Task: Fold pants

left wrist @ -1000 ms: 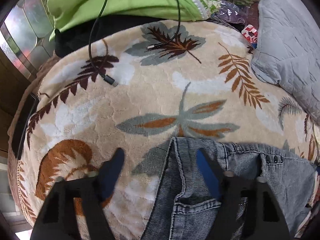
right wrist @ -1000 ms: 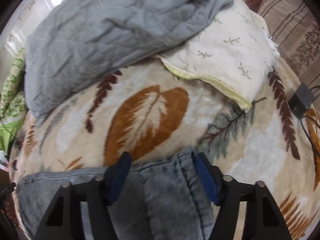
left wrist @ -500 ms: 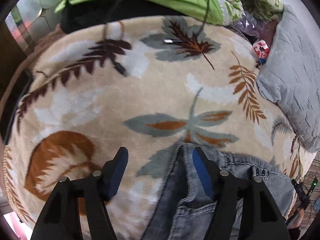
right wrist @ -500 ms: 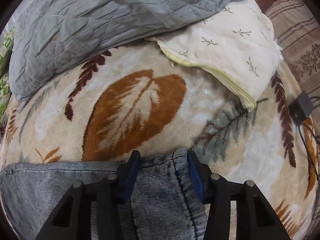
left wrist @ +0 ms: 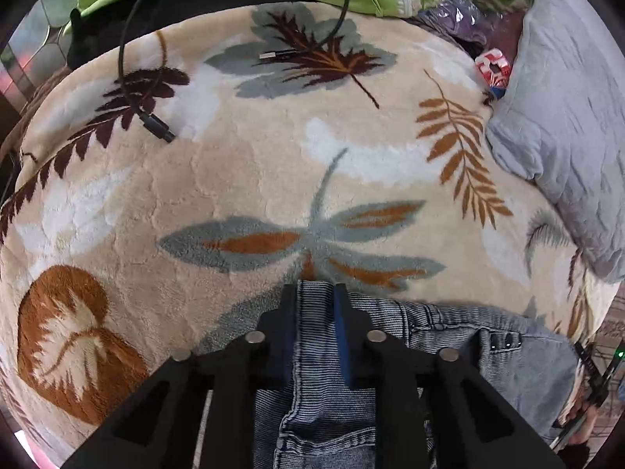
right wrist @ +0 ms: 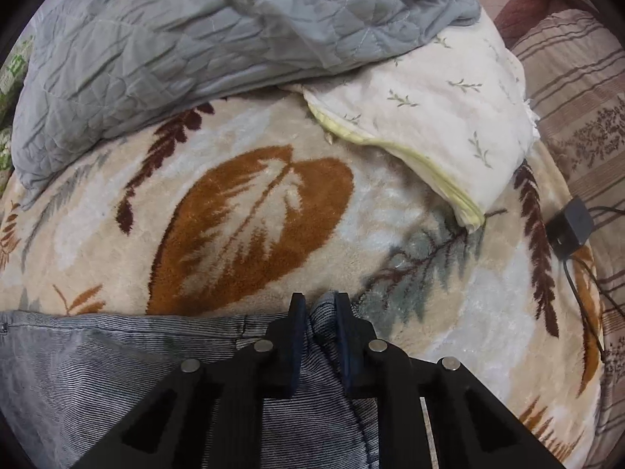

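Leaf-patterned blanket (left wrist: 242,179) carries grey pants (left wrist: 449,336), black cable (left wrist: 129,74), grey quilt (right wrist: 187,39)

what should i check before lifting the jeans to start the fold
1. Left gripper on the jeans: ok. Its fingers are closing with a bunch of denim at the waistband end between them.
2. Right gripper on the jeans: ok, shut on a ridge of denim at the edge.
3. Blanket caught in either grip: cannot tell; only denim shows between the fingers.
4. Space ahead of the left gripper: not ok, a cable and a second cable end lie on the blanket.
5. Space ahead of the right gripper: ok up to the pillow and grey quilt.
6. Legs lying flat: cannot tell, out of view.
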